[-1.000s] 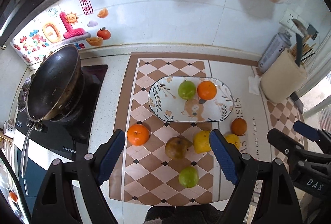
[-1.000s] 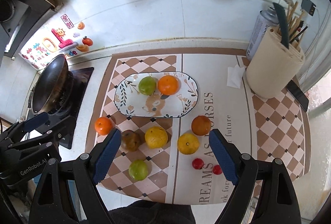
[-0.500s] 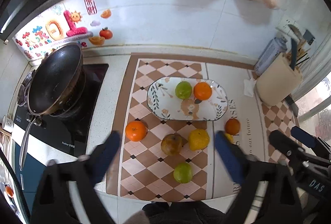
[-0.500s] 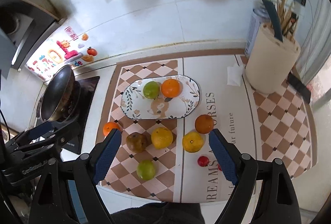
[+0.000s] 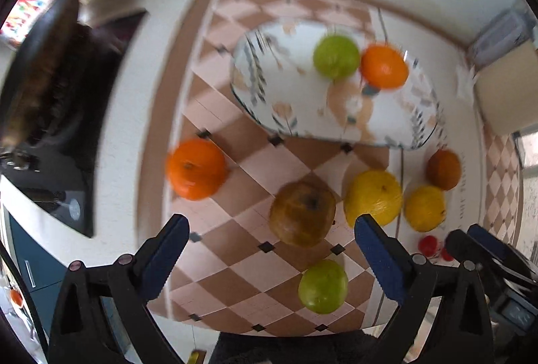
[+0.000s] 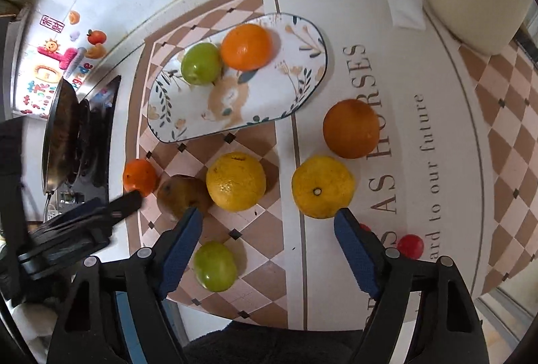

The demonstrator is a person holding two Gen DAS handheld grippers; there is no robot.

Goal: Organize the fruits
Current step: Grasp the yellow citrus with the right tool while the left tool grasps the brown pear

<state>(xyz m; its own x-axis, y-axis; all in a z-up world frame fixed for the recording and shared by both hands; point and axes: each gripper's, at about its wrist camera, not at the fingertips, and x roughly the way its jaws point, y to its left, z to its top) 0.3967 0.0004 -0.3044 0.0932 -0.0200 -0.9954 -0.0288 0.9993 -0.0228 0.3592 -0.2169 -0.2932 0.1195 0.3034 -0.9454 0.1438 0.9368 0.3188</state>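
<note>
While both pairs of fingers hang spread and empty above the checked mat point(image 6: 497, 115) on the tabletop, the left gripper point(image 5: 269, 231) frames the brownish round fruit point(image 5: 302, 212), untouched. The right gripper point(image 6: 267, 223), its fingers having just narrowed, has the yellow citrus fruit point(image 6: 236, 180) and the other yellow citrus point(image 6: 322, 186) just beyond its tips. The oval patterned plate point(image 6: 302, 61) holds a green fruit point(image 6: 201, 63) and an orange point(image 6: 247, 46).

My mat point(image 6: 497, 115) is tan-and-pink checked; the white plate point(image 6: 302, 75) has leaf sprigs (blue rim). On it sit a green fruit point(image 6: 201, 63) and an orange point(image 6: 247, 46). My tool pads point(image 6: 353, 249) are blue.
</note>
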